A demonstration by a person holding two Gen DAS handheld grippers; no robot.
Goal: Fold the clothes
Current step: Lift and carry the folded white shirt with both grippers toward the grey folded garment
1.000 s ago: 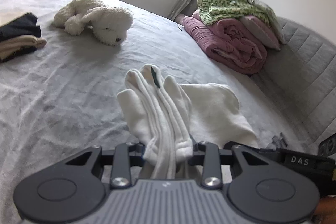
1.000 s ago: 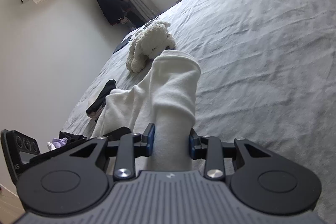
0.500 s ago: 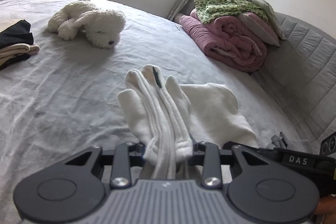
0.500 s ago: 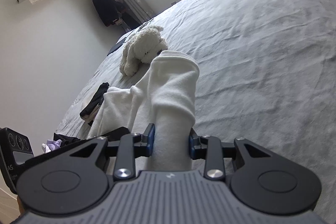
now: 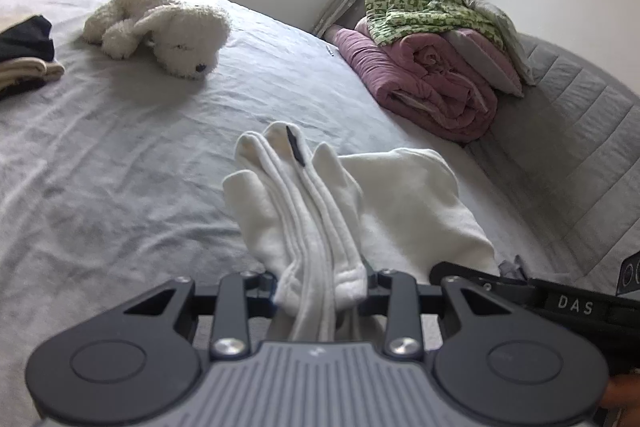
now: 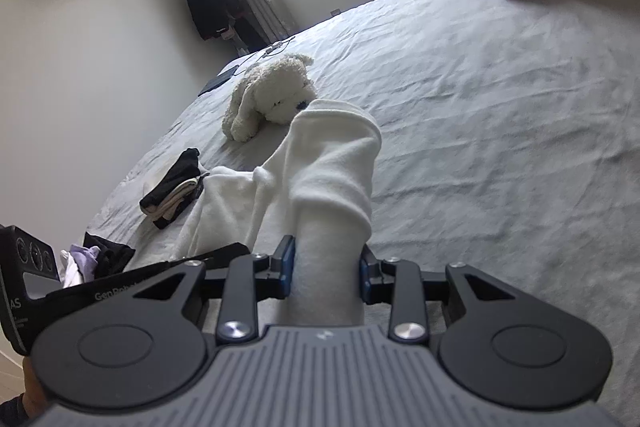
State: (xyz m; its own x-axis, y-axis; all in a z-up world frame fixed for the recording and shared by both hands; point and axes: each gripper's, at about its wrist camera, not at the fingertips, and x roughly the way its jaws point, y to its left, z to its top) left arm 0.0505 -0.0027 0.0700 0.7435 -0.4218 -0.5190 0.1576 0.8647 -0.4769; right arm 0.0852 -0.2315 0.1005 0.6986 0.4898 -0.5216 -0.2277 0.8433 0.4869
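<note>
The left gripper [image 5: 320,291] has its fingers closed on a bunched, ribbed edge of the white garment [image 5: 304,211], which rises out of the jaws in several folds, a small dark tag showing near its top; the right gripper [image 6: 326,277] clamps another thick fold of the same white garment [image 6: 332,171] between its blue-padded fingers [image 6: 287,267], the cloth standing up above them; the span between the two grips sags in a loose white sheet, and it cannot be told whether that part touches the bed [image 5: 120,155]. Both tools are held over the near edge of the bed, whose grey sheet is wrinkled; a white plush dog [image 5: 160,31] lies toward the far side, near the window; a small stack of folded dark and cream clothes [image 6: 172,193] sits toward the left edge; rolled pink bedding [image 5: 432,87] with a green patterned blanket [image 5: 432,7] on top is piled at the padded grey headboard [image 5: 580,147]; a heap of dark and lilac clothes [image 6: 92,255] lies at the near left corner.
</note>
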